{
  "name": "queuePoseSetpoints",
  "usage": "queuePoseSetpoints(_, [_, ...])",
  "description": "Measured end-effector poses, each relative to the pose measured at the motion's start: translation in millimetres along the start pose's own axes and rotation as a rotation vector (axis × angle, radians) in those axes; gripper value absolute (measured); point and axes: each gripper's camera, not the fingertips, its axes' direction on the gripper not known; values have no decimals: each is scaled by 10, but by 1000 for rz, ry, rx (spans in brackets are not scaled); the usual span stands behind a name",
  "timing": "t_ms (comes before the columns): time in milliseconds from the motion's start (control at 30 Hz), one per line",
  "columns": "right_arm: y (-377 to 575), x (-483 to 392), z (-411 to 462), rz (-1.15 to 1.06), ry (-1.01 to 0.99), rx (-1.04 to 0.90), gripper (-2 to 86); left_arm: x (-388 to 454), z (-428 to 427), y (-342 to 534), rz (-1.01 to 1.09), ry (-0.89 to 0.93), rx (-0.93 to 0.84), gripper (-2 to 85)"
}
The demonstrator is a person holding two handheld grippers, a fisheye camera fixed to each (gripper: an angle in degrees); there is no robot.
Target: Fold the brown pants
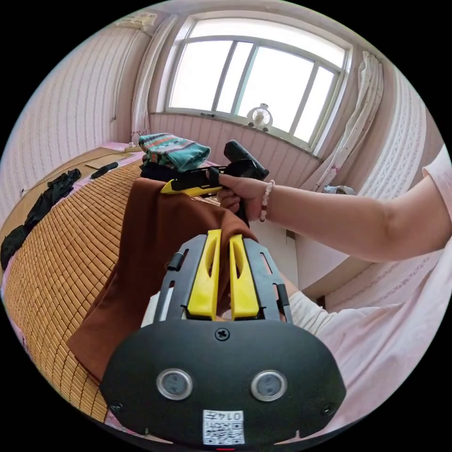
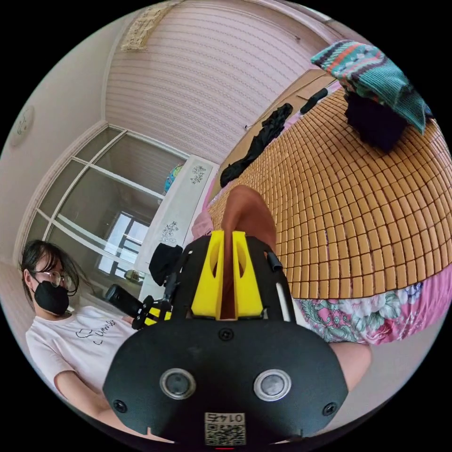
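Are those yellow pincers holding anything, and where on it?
Both hold the brown pants: the left tool and right tool each pinch the raised top edge, apart.

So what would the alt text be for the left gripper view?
Yellow tongs pinch a fold of brown pants held up over a bamboo bed mat. A hand grips a second pair of tongs clamped on the pants' far edge, with folded clothes and a window behind.

Brown pants (image 1: 155, 245), tan woven mat (image 1: 61, 263) — yellow-jawed black left gripper (image 1: 225, 240).
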Motion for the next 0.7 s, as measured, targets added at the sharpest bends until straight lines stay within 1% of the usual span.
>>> queuePoseSetpoints(100, [-57,-402,276,-88,-68,-53,35,-174,-512,192,-13,-44,94,37])
queuePoseSetpoints(167, [19,-737,868,-144,-161,-133,55,-316,-881,447,-64,-84,106,42])
queuePoseSetpoints(200, [62,-799,1055,-147,-196,-156,58,-401,-1133,675,-104,-119,95,47])
queuePoseSetpoints(233, [163,-894,1446,-153,-262,-221,64,-476,-1358,939,-154,-169,60,53])
queuePoseSetpoints(267, [265,-944,1821,-181,-294,-326,56,-514,-1453,1080,-187,-198,33,56])
queuePoseSetpoints(300, [310,-942,1989,-187,-294,-392,52,-592,-1601,1371,-260,-255,-41,59])
queuePoseSetpoints(333, [407,-888,2221,-157,-250,-475,36,-667,-1729,1660,-347,-310,-105,60])
queuePoseSetpoints(433, [653,-835,2212,-163,-171,-470,17,-785,-2016,2197,-490,-360,-148,59])
queuePoseSetpoints(500, [811,-871,2095,-217,-39,-499,12,-879,-2118,2352,-553,-373,-134,58])
queuePoseSetpoints(567, [1076,-956,1991,-311,186,-569,7,-1034,-2137,2418,-607,-377,-103,59])
queuePoseSetpoints(600, [1153,-970,1983,-330,230,-591,6,-1168,-2103,2409,-630,-360,-88,60])
queuePoseSetpoints(667, [1482,-968,2042,-386,402,-686,2,-1391,-2012,2318,-644,-329,-69,64])
queuePoseSetpoints(700, [1559,-959,2070,-401,432,-693,1,-1529,-1932,2235,-636,-317,-55,66])
